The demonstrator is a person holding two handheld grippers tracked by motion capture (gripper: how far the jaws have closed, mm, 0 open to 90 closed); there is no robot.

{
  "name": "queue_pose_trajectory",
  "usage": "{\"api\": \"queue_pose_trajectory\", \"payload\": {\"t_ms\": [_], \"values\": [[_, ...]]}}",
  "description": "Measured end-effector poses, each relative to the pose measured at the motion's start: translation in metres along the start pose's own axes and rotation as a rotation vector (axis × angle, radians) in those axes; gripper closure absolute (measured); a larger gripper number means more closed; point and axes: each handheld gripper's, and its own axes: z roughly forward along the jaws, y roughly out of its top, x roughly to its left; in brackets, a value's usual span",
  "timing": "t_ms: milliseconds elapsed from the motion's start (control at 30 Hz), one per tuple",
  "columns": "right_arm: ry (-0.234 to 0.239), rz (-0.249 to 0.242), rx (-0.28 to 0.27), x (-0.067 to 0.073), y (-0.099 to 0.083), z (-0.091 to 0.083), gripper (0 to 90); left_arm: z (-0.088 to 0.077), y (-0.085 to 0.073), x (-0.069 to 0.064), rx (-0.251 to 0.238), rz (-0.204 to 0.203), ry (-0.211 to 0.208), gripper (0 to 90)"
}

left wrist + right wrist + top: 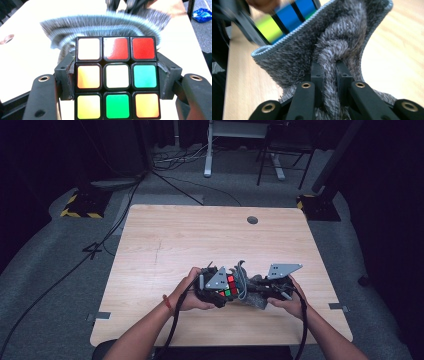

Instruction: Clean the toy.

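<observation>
Where grey cloth (337, 47) blurs, left gripper (117, 82) clamps cube (117, 77); right gripper (329, 75) pinches cloth, cube half-hidden.

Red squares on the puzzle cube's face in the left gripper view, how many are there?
2. On the cube, held by the left gripper, both sit in the top row: middle and right. Other faces are hidden.

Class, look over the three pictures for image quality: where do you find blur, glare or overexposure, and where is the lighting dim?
High view: the room around the table is dark; the tabletop is evenly lit. Left gripper view: the cube is sharp, with glare on its top-middle red sticker; the grey cloth behind is motion-blurred and the table is washed out white. Right gripper view: the cloth is fairly sharp; the cube is smeared.
</observation>
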Motion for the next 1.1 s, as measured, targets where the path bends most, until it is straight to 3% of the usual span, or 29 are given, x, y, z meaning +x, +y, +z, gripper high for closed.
{"api": "queue_pose_trajectory", "payload": {"t_ms": [133,200,333,467,667,967,1100], "values": [[-0.005,0.0,0.069,-0.002,-0.005,0.011,80.5,-0.006,0.004,0.0,-0.071,-0.002,-0.021,33.4],[0.0,-0.003,0.085,-0.001,-0.006,0.016,80.5,-0.006,0.005,-0.001,-0.074,0.003,-0.035,33.4],[0.072,0.02,-0.017,0.001,0.001,0.007,80.6,0.001,-0.001,-0.001,-0.036,0.008,-0.018,33.3],[0.1,0.062,-0.051,-0.001,-0.002,0.001,80.7,0.002,-0.003,0.002,-0.02,0.008,-0.031,33.2],[0.132,0.067,-0.104,0.001,0.0,-0.007,80.9,-0.002,-0.006,0.004,-0.04,-0.006,-0.049,32.8],[0.146,0.03,-0.164,0.009,0.01,-0.016,81.1,-0.002,-0.008,0.005,-0.013,0.006,-0.051,32.7],[0.145,0.002,-0.176,0.014,0.014,-0.017,81.3,0.003,-0.008,0.003,0.023,0.011,-0.054,32.7]]}}
